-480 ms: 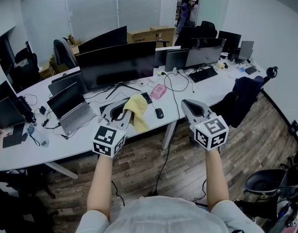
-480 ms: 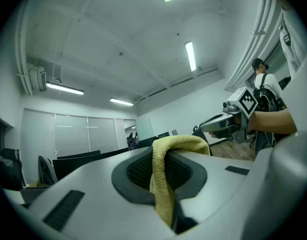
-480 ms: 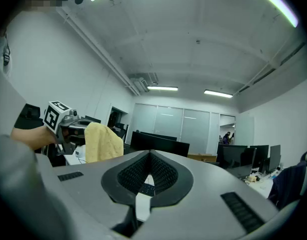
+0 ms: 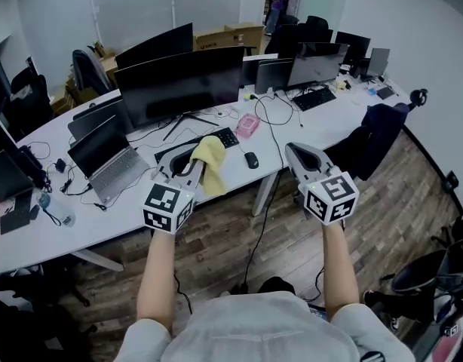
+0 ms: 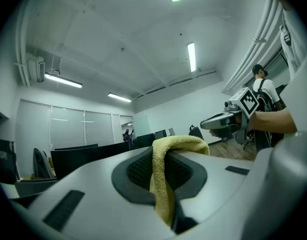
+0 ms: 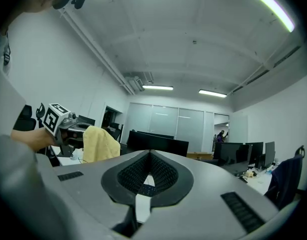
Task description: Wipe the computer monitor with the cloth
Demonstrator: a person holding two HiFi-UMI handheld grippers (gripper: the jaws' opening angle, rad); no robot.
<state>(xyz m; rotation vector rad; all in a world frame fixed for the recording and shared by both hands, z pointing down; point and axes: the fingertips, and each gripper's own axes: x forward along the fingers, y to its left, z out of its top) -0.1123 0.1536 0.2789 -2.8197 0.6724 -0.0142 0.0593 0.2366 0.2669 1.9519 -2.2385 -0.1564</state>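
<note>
In the head view, the person stands in front of a long white worktop point(image 4: 103, 219) and holds both tongs above its near edge. The left tongs point(image 4: 191, 166) grip a yellow cloth point(image 4: 210, 163), which bunches up at the tips and hangs down on their right side. The cloth is up in the air, near the wide dark computer monitor point(image 4: 182, 85) but apart from it. The monitor stands upright further back on the worktop. A laptop point(image 4: 103, 159) lies open to its left, and a mouse point(image 4: 251, 159) lies beside a keyboard point(image 4: 220, 137). The right tongs point(image 4: 299, 154) point at the worktop's edge, well apart from the left ones.

In the left gripper view, the left tongs point(image 5: 163, 160) are clamped narrow on the cloth point(image 5: 174, 144). It folds over the top of the dark pads and runs down between them. The right tongs point(image 5: 221, 123) show to the right, and the monitor point(image 5: 83, 156) is dark behind.

In the right gripper view, the right tongs point(image 6: 149, 158) are drawn together at the tips with nothing between them. To the left, the left tongs point(image 6: 68, 128) hold up the cloth point(image 6: 100, 143), and the monitor point(image 6: 156, 145) stands straight ahead.
</note>
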